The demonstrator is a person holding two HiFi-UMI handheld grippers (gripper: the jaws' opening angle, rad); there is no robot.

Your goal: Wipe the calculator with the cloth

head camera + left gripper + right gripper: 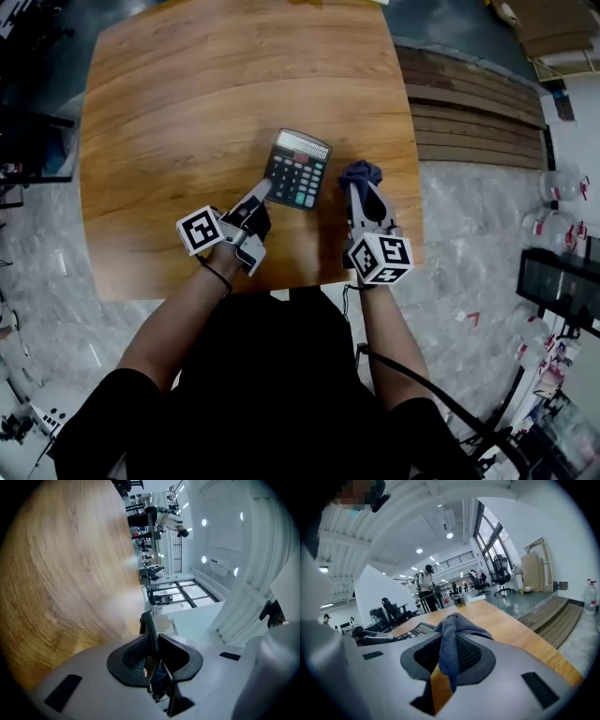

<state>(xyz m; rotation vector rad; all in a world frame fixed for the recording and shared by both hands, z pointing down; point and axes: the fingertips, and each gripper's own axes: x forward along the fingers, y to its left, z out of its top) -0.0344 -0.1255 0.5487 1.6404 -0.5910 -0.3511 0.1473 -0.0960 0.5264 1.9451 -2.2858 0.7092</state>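
Head view, slip risk: the left claw (262, 190) meets only the near left corner of the calculator (300, 167). A sideways push from the cloth (361, 172) could swing the calculator round on the desk (187, 112), or work it out of that small hold.
Head view, scrape risk: the cloth sits bunched at the tip of the right claw (364, 192), just right of the calculator and not yet on it. With so little cloth past the tip, I judge the hard tips could drag over the keys.
Left gripper view, claw: it is closed down to a narrow gap on a thin dark slab (149, 625) seen edge-on. I take this for the calculator's corner. The desk runs along the claw's left side.
Left gripper view, risk: the hold looks shallow, so a hard wipe could tip or pull the slab free.
Right gripper view, claw: it is nearly closed and pinches the grey-blue cloth (454, 630). A knot of cloth sticks up past the tip and a tail hangs between the pads.
Right gripper view, calculator: it lies ahead and to the left of the claw, flat on the desk.
Right gripper view, risk: the cloth could tug out of the pinch if it catches on a key.
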